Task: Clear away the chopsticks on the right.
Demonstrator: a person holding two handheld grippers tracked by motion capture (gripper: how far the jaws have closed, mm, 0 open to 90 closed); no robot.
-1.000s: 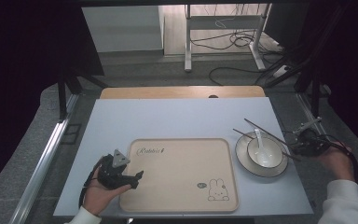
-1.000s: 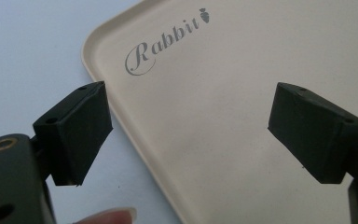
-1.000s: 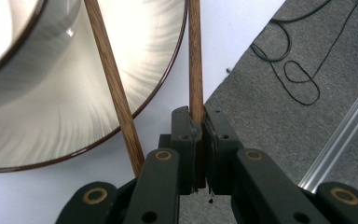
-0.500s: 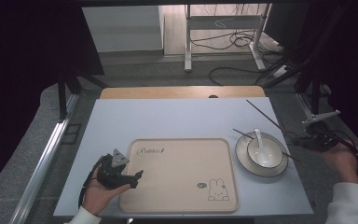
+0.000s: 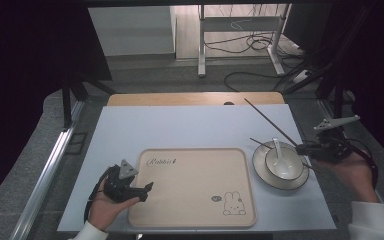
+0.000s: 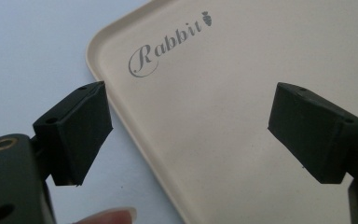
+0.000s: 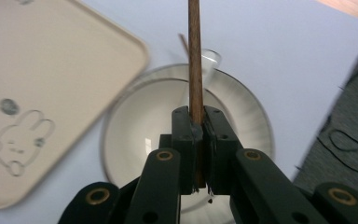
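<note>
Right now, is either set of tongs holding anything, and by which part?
The right tongs are shut on one chopstick, pinched near its lower end. The left tongs are open over the tray, holding nothing.

Bright even tabletop light, dark surroundings, motion blur in right gripper view.

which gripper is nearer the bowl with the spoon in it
Right. The right gripper sits at the bowl's right edge, clamping a chopstick; the left gripper is across the tray, at its left edge.
</note>
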